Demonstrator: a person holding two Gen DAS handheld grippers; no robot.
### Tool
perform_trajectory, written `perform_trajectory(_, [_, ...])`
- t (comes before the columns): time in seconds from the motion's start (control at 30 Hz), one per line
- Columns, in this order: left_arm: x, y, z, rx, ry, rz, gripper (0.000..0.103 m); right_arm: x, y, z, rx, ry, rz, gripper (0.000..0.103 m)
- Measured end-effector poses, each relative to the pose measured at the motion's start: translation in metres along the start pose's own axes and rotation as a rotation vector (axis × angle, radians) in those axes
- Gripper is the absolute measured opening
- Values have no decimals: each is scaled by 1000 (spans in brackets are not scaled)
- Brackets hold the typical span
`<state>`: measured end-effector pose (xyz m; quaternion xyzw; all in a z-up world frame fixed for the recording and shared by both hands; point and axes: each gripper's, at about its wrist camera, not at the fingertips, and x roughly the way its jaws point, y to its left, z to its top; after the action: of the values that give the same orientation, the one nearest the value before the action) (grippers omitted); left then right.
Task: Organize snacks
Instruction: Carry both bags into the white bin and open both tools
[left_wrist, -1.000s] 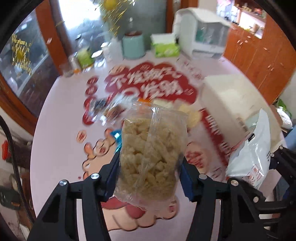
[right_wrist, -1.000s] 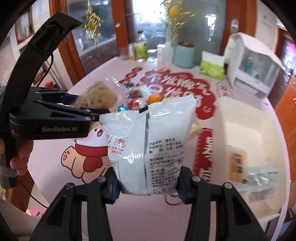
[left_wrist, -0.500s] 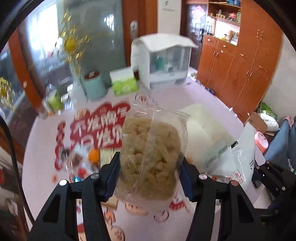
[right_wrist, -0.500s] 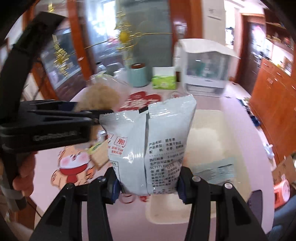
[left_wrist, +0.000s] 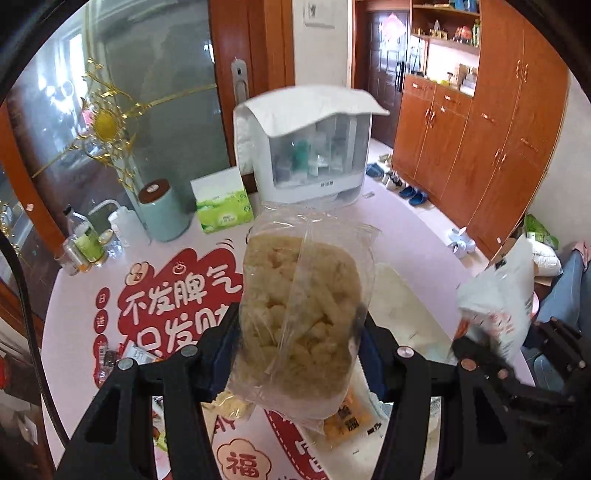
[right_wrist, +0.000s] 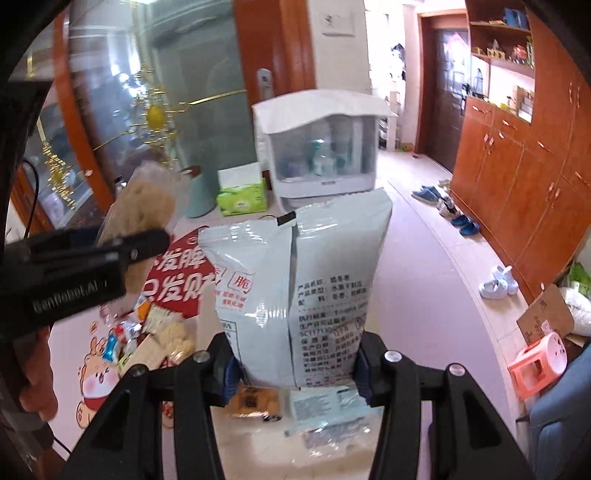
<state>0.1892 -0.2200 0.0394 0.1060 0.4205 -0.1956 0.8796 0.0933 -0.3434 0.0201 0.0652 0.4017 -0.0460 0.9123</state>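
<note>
My left gripper (left_wrist: 299, 354) is shut on a clear bag of pale yellow puffed snacks (left_wrist: 299, 314) and holds it upright above the table. My right gripper (right_wrist: 295, 365) is shut on a pale grey-green snack packet (right_wrist: 299, 288) with printed text, held upright over the white tray (right_wrist: 258, 443). The packet also shows at the right of the left wrist view (left_wrist: 498, 302). The left gripper with its clear bag shows at the left of the right wrist view (right_wrist: 144, 206). An orange snack pack (left_wrist: 347, 421) and a flat teal packet (right_wrist: 325, 406) lie in the tray.
Several small loose snacks (right_wrist: 147, 332) lie on the pink table with red lettering (left_wrist: 166, 306). At the back stand a white dish cabinet (left_wrist: 306, 147), a green tissue box (left_wrist: 221, 206), a mint canister (left_wrist: 162, 214) and bottles (left_wrist: 85, 243). Wooden cupboards (left_wrist: 498, 129) are at the right.
Both grippers have lifted and tilted up with their bags still held. The views now look farther across the table toward the cabinet, and the tray lies lower, under the bags.
</note>
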Motion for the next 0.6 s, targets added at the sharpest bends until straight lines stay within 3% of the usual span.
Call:
perform_trajectory(0.33, [66, -18, 11, 1, 87, -31, 59, 58, -28, 16, 89, 132, 6, 52])
perform_trajectory(0.4, [70, -20, 11, -2, 97, -62, 75, 66, -28, 17, 86, 145, 13, 53])
perform_trajectory(0.43, [70, -21, 10, -4, 97, -77, 89, 69, -28, 17, 86, 149, 22, 55])
perform_trajectory(0.47, [68, -21, 10, -10, 88, -87, 93, 72, -28, 17, 89, 154, 18, 56])
perform_trajectory(0.6, [62, -18, 6, -26, 76, -96, 94, 74, -28, 13, 84, 156, -1, 62])
